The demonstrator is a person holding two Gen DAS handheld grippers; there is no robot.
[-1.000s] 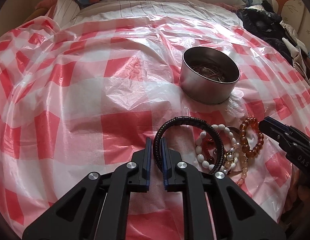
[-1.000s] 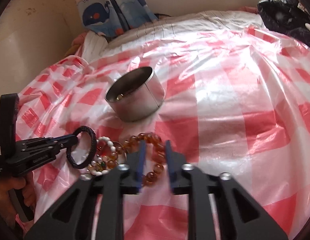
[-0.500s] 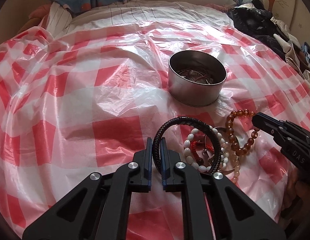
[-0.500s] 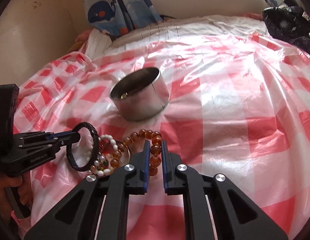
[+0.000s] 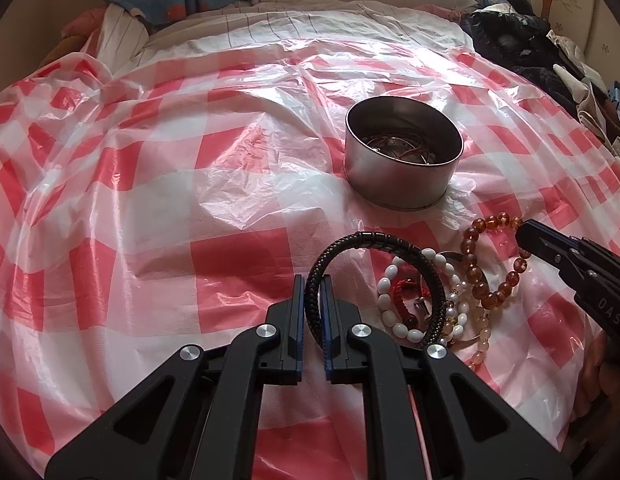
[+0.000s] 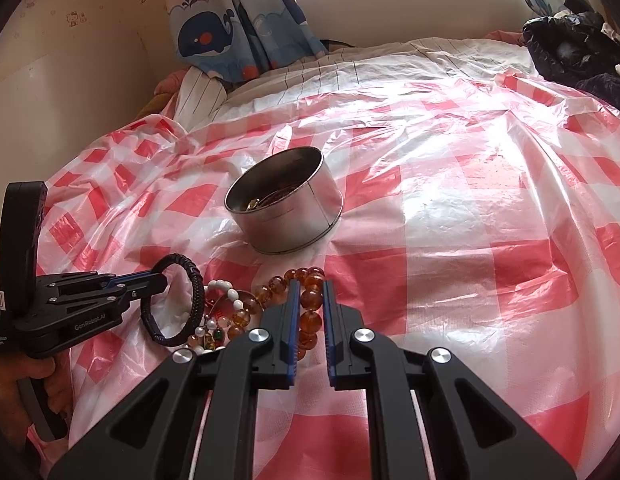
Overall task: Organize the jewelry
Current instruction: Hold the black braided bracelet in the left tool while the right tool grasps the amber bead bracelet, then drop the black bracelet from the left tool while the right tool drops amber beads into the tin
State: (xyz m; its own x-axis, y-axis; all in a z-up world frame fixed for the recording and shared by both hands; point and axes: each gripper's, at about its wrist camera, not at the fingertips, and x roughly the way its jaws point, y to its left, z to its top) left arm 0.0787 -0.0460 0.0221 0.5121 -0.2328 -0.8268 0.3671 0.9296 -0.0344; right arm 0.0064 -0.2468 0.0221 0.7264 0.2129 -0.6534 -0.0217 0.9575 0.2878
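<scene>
My left gripper [image 5: 312,280] is shut on a black braided bracelet [image 5: 390,240] and holds it upright just above the bedcover; both show in the right wrist view, the gripper [image 6: 162,278] and the bracelet [image 6: 196,292]. My right gripper [image 6: 311,284] is shut on an amber bead bracelet [image 6: 312,300], which also shows in the left wrist view [image 5: 476,272] with the right gripper's tip [image 5: 526,236] on it. A pile of white-bead, pearl and red bracelets [image 5: 406,308] lies between the grippers. A round metal tin [image 5: 402,160] holding jewelry stands behind them.
A red-and-white checked plastic sheet [image 5: 190,184] covers the bed. Dark clothes [image 5: 518,44] are heaped at the far right. A whale-print curtain [image 6: 238,32] and a wall stand behind the bed.
My right gripper has shut on the amber bead bracelet. My left gripper has lifted the black bracelet a little and come nearer the tin.
</scene>
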